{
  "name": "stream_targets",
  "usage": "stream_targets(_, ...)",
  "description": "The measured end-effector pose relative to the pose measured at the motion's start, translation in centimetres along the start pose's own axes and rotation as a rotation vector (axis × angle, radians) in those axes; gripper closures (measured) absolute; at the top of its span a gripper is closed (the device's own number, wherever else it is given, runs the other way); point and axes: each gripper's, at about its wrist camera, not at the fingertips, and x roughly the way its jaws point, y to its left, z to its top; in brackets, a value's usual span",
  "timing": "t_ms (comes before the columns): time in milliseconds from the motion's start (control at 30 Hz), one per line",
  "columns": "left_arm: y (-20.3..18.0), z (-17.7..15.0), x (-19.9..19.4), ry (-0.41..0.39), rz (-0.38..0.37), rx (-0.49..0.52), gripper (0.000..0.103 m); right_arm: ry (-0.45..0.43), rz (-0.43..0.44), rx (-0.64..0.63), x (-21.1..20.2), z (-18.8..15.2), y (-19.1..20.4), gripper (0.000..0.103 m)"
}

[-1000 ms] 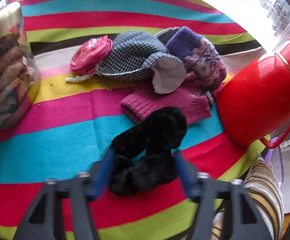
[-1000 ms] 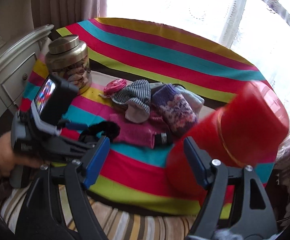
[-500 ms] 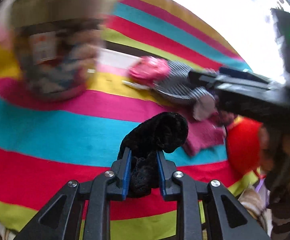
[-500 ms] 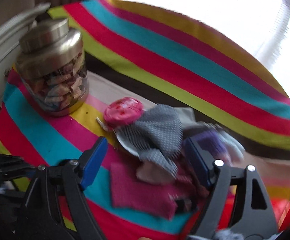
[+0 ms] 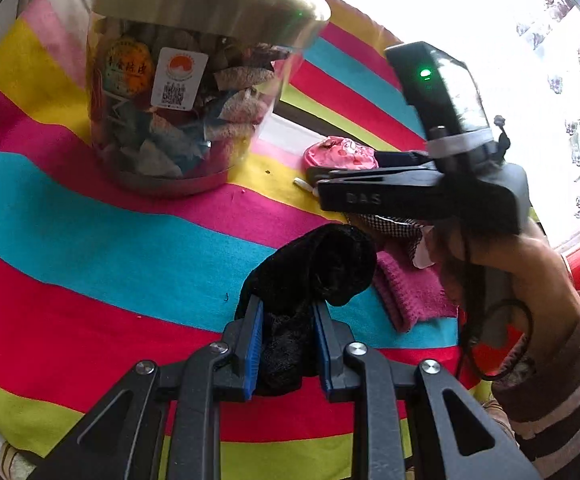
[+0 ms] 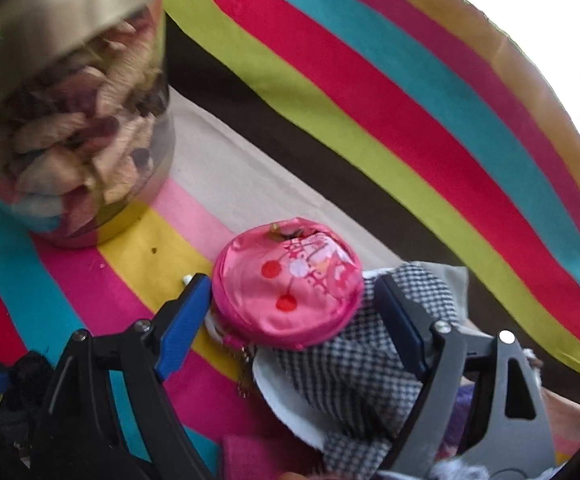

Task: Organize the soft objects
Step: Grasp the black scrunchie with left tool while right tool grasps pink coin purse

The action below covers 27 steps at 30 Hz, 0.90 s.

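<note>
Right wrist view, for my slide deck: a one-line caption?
Open right gripper straddles pink pouch atop checked hat.

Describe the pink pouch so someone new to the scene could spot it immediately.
Start at the big jar with the metal lid on the striped tablecloth. Just right of it lies the pile of soft things; the pink pouch rests on the checked cap, between the right gripper's open fingers. It alone is round, shiny and pink.

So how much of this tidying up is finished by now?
Little looks finished. In hand: the left claw is shut on the black fuzzy piece. The right claw is open around the pink pouch. The checked cap and magenta knit lie unsorted on the striped cloth.
</note>
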Motion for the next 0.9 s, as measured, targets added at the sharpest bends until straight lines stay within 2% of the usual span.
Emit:
stream_targets(33,0.0,0.0,0.1,-0.001,0.001,0.0,0.079,-0.007,0.016,0.019,0.2,0.0,-0.2,0.02)
stream_targets(67,0.0,0.0,0.1,-0.002,0.002,0.001,0.079,-0.012,0.04,0.041,0.3,-0.1,-0.5,0.026)
stream_targets(233,-0.2,0.0,0.1,-0.007,0.01,0.004,0.079,-0.059,0.059,0.058,-1.4,-1.5,-0.8,0.028)
stream_targets(700,-2.0,-0.7,-2.4,-0.057,0.045,0.054,0.079,-0.192,0.048,0.203,-12.2,-9.9,-0.6,0.028)
stream_targets(900,-3.5,-1.7,-4.5,-0.084,0.025,0.071,0.079,-0.234,0.031,0.265,-17.4,-13.5,-0.5,0.028)
